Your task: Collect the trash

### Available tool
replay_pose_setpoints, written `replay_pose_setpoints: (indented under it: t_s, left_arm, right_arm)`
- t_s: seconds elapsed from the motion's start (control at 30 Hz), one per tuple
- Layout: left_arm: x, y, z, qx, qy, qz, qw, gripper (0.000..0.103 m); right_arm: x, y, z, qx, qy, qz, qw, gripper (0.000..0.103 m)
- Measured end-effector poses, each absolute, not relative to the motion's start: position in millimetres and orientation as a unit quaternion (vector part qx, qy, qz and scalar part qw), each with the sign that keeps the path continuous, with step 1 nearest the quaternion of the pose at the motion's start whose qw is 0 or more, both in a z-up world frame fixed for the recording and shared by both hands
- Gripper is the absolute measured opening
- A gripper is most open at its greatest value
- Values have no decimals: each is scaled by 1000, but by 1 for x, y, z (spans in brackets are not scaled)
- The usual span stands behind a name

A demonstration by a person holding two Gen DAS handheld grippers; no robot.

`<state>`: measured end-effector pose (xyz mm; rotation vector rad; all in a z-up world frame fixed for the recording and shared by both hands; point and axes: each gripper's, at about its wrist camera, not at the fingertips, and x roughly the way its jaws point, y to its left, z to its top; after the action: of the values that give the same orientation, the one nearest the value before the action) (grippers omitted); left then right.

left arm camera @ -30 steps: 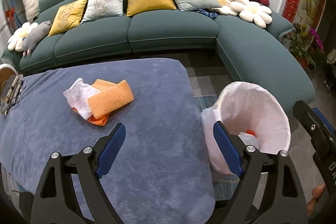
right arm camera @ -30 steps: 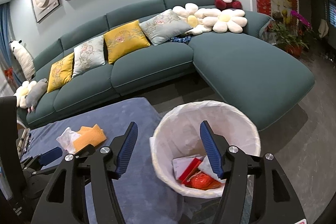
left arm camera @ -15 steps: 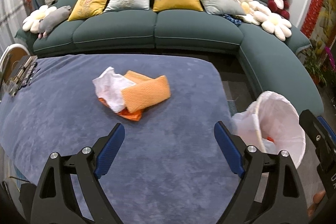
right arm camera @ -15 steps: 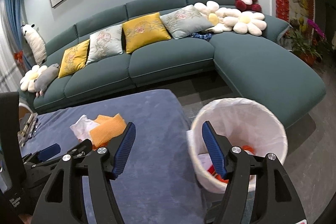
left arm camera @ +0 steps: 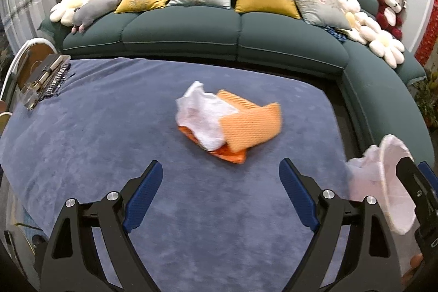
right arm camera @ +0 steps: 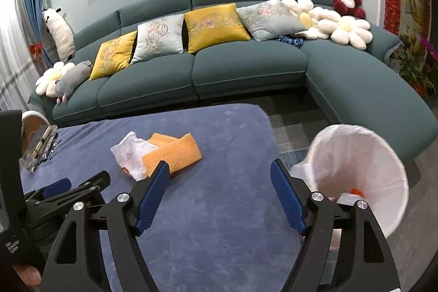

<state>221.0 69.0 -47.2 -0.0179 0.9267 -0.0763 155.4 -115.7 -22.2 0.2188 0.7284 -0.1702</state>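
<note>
You have almost nothing to read here. At the lower left of the right wrist view, small white lettering stands on the black plastic body of the other handheld gripper (right arm camera: 16, 245), too small and blurred to make out. Nothing else carries legible text.
</note>
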Motion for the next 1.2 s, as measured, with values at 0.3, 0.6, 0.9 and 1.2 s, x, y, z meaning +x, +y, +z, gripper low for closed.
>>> replay_pose_setpoints:
  t_s: [0.3,0.6,0.9,1.2]
  left_arm:
    - [271,122,-80,-36,475,-9,879,83]
    - [339,139,-107,-35,489,-5,871,83]
    - [388,122,-148,-36,521,-29,852,75]
    - [396,108,-168,-29,539,-55,840,16]
  right_arm:
    - [216,-77,-68,103,402,-68,907,74]
    - [289,-48,-118,107,448,-52,886,74]
    - [340,-34,-167,103,491,-38,864,74]
    - [347,-35,-191,113,514,-19,850,54]
